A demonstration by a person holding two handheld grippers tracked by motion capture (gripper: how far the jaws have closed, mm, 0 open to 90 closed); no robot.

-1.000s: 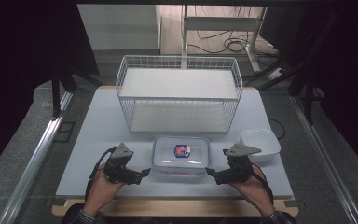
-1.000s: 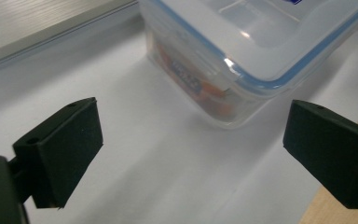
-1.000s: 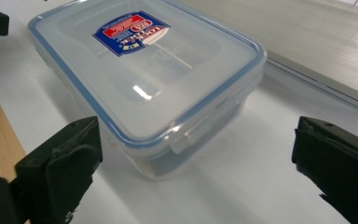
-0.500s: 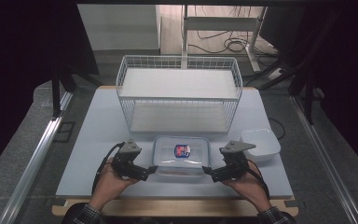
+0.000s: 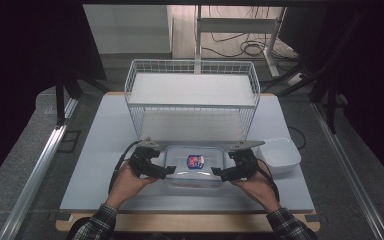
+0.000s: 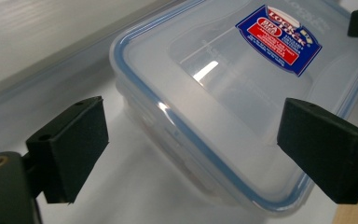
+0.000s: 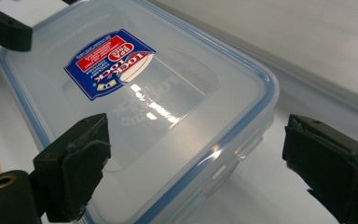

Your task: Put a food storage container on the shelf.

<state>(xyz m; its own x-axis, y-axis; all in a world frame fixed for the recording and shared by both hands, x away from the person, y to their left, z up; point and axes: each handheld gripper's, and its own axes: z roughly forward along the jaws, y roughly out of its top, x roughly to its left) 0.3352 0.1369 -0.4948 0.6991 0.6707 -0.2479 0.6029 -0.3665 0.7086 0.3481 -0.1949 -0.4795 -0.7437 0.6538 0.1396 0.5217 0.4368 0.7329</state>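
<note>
At counter (image 5: pixel 105 150) front, left tongs (image 6: pixel 191 154) and right tongs (image 7: pixel 196 168) gape wide, empty, flanking lidded container (image 5: pixel 194 165) ends.

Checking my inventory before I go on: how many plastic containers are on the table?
2. The lidded clear container with the blue-red sticker sits at the table's near edge between the left gripper and right gripper. The open white tub stands just right of it.

container (image 5: pixel 195 165): clear glossy plastic | basket (image 5: pixel 192 100): white wire
</note>
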